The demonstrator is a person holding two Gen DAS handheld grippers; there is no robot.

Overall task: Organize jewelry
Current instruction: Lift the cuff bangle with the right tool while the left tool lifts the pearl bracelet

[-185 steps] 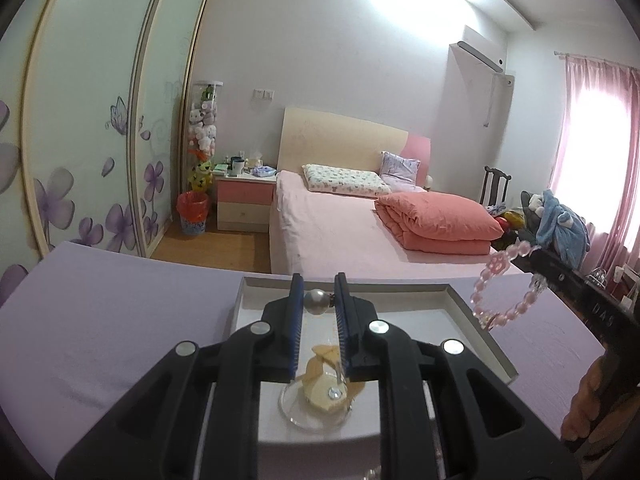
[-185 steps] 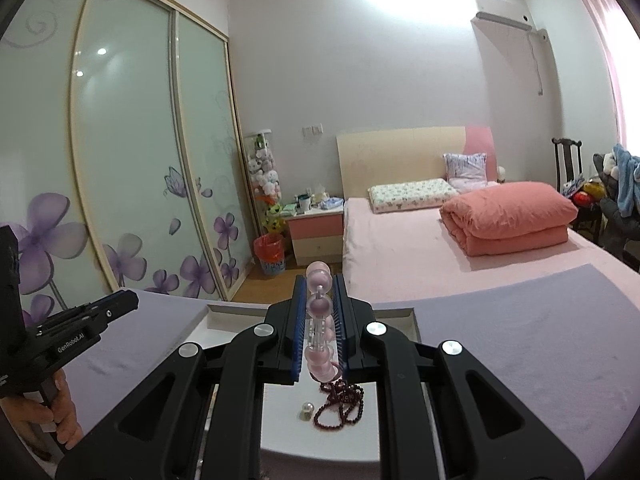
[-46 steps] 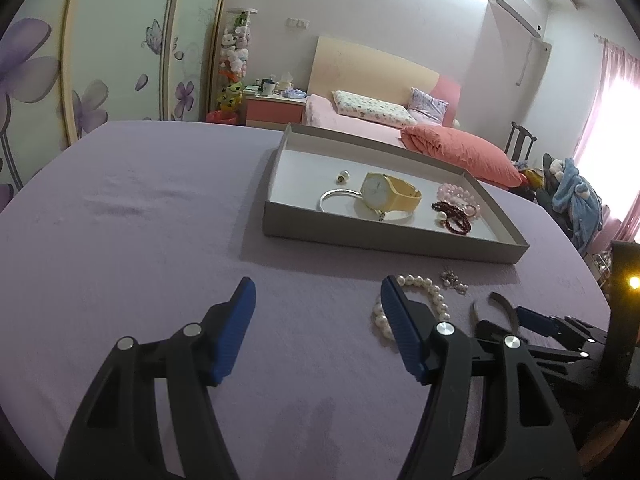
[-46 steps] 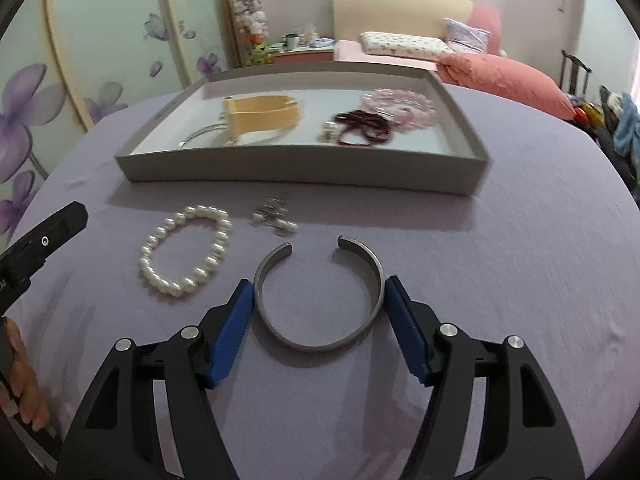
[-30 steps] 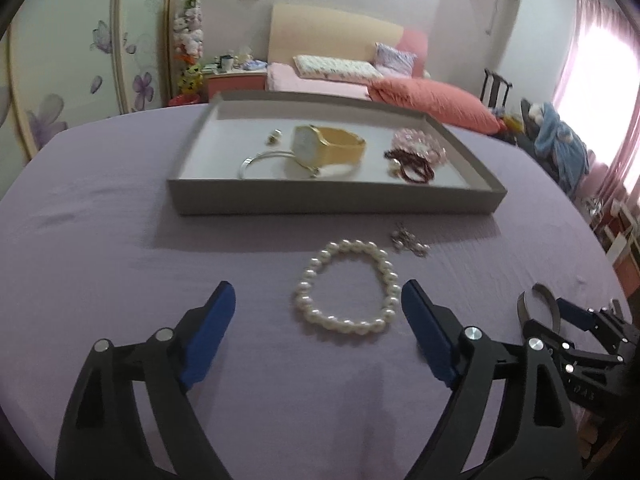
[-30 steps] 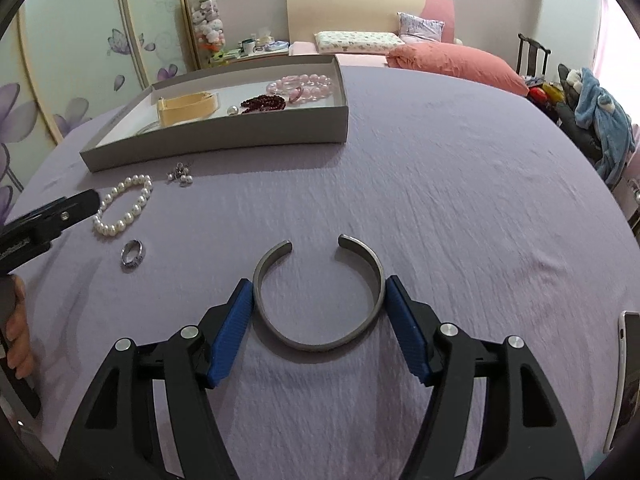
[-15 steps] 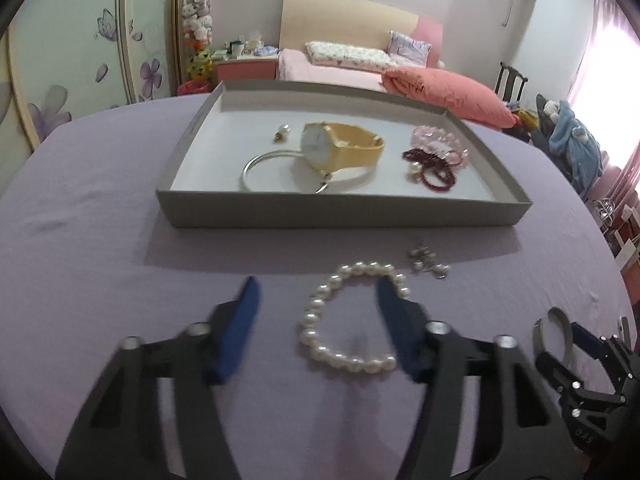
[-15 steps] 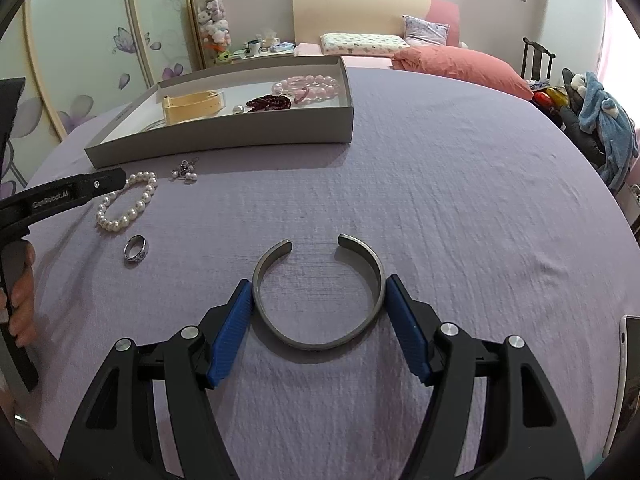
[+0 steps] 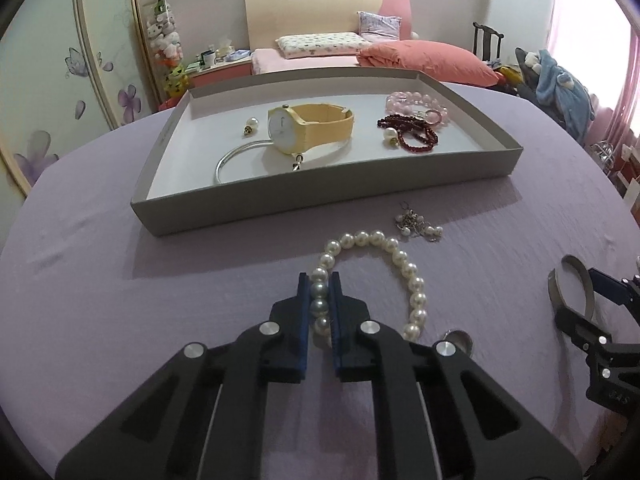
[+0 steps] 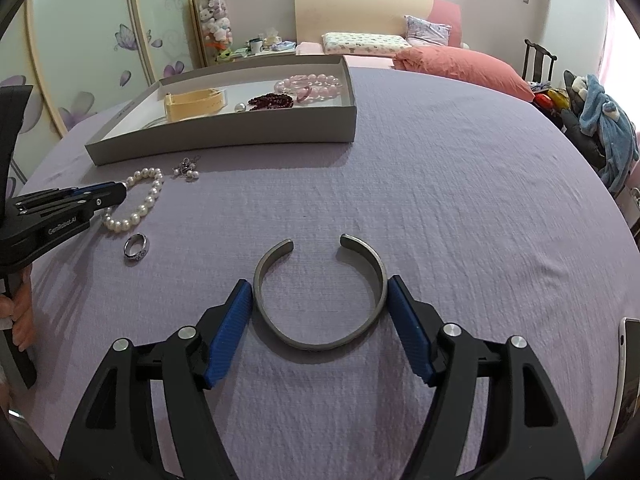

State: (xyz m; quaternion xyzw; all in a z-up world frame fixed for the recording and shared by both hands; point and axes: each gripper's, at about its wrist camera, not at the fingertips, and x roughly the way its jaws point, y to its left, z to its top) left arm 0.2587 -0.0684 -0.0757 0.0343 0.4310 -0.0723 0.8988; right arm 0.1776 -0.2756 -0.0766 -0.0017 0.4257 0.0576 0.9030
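White pearls (image 9: 404,264) lie on the purple cloth (image 9: 100,272) just before the tray (image 9: 320,196); the left gripper (image 9: 320,300) is clamped on the strand's near-left beads. A watch (image 9: 308,128) and red beads (image 9: 412,134) sit in the tray.

From the right wrist, the right gripper (image 10: 320,308) brackets a steel cuff (image 10: 320,292), its jaws opening, pads beside the cuff's sides. A ring (image 10: 136,246) lies near the pearls.

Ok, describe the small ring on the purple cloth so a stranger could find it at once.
Start at the grey tray on the purple cloth. Nearer the camera than the tray lies a pearl bracelet, and just past its near end sits the ring. It is a small closed silver band, far smaller than the open grey cuff to its right.
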